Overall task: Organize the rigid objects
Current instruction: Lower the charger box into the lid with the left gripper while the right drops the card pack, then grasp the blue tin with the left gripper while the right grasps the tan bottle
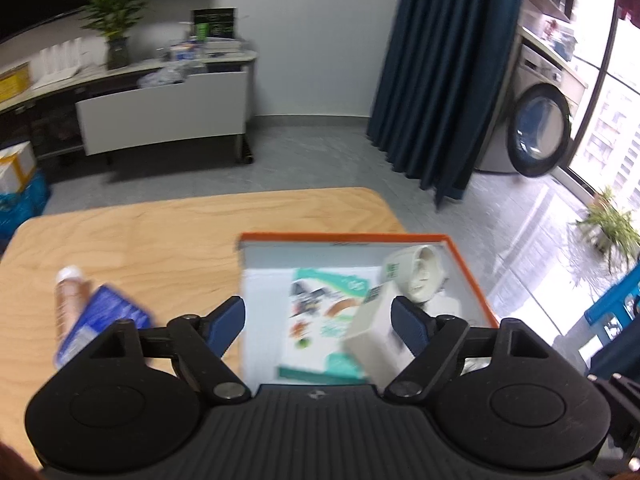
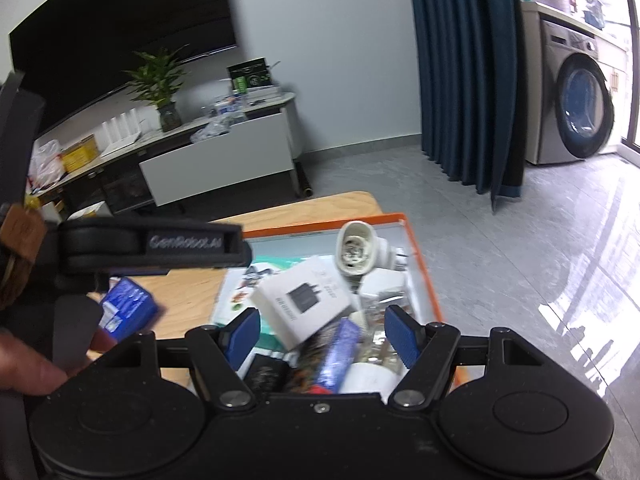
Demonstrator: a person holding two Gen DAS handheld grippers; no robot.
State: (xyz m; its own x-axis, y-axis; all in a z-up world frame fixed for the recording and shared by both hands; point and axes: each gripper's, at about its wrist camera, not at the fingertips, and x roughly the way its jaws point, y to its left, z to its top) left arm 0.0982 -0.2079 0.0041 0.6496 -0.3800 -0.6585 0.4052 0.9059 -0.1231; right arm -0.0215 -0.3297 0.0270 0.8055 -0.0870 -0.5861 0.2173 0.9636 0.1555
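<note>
An orange-rimmed box (image 1: 468, 268) sits on the wooden table (image 1: 160, 232). It holds a teal-and-white carton (image 1: 324, 320), a white charger box (image 1: 372, 332) and a white plug adapter (image 1: 420, 276). My left gripper (image 1: 318, 324) is open and empty, hovering above the box. A blue box (image 1: 104, 320) and a brown bottle (image 1: 68, 304) lie on the table to the left. In the right wrist view my right gripper (image 2: 322, 334) is open and empty above the same box (image 2: 424, 272), over the charger box (image 2: 304, 300), a blue packet (image 2: 340, 352) and the adapter (image 2: 356, 252). The left gripper body (image 2: 152, 248) crosses that view.
The table's far edge and right corner are close behind the box. A white cabinet (image 1: 164, 116) with a plant (image 1: 116, 20) stands at the back left. Blue curtains (image 1: 448, 80) and a washing machine (image 1: 536, 120) are at the right. A hand (image 2: 36, 364) shows at the left.
</note>
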